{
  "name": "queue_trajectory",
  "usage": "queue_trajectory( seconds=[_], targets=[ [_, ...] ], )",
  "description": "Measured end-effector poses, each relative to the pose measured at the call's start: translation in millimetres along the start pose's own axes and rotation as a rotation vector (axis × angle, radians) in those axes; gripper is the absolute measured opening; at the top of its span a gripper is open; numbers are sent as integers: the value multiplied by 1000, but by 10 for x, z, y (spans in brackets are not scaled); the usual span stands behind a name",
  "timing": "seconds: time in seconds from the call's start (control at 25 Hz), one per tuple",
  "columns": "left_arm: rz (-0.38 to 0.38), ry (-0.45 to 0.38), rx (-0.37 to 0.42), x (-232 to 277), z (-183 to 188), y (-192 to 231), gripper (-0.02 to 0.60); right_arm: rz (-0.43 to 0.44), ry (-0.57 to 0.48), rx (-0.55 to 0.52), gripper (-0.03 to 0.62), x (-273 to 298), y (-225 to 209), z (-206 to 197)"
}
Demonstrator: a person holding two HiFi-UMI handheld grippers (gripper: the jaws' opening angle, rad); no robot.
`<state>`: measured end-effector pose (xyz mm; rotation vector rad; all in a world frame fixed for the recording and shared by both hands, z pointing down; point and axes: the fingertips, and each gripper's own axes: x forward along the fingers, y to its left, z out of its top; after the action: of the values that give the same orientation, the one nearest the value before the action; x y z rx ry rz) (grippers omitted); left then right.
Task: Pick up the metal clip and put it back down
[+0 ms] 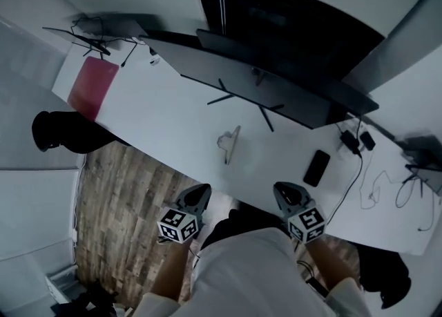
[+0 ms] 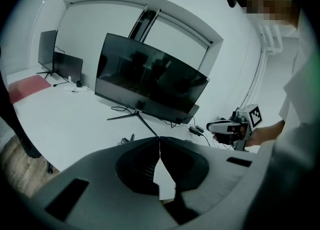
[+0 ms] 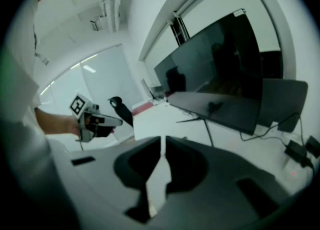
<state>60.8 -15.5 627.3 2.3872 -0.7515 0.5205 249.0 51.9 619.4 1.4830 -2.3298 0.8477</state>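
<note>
Fingers (image 2: 142, 151) on left gripper (image 1: 203, 189) and right gripper (image 1: 280, 187) closed, empty; metal clip (image 1: 230, 143) lengthwise toward monitor (image 1: 262, 88).

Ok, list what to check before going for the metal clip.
1. Metal clip in view, lying free on the table: ok.
2. Space around the clip clear, phone well off to its right: ok.
3. Left tool open enough to take the clip: not ok, jaws together, nothing between them.
4. Right tool open enough: not ok, jaws almost together, nothing between them.
5. A tool positioned at the clip: not ok, both sit at the table's near edge, short of it.
6. Which part of the clip offers a grip: cannot tell, too small in the head view.
</note>
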Motion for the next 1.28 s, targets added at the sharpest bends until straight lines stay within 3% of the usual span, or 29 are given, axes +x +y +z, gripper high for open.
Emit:
queue_trajectory(
  seconds=[0.68,0.76,1.28],
  targets=[
    [-59,226,1,816,-216,497,39,-11,6,140,34,460,-113,-329],
    [-75,258,0,913,-269,593,76,-24,15,154,34,523,-82,-372],
    [-140,478,9,1585,-695,1337,132,-102,61,256,34,983,116,-591]
  ],
)
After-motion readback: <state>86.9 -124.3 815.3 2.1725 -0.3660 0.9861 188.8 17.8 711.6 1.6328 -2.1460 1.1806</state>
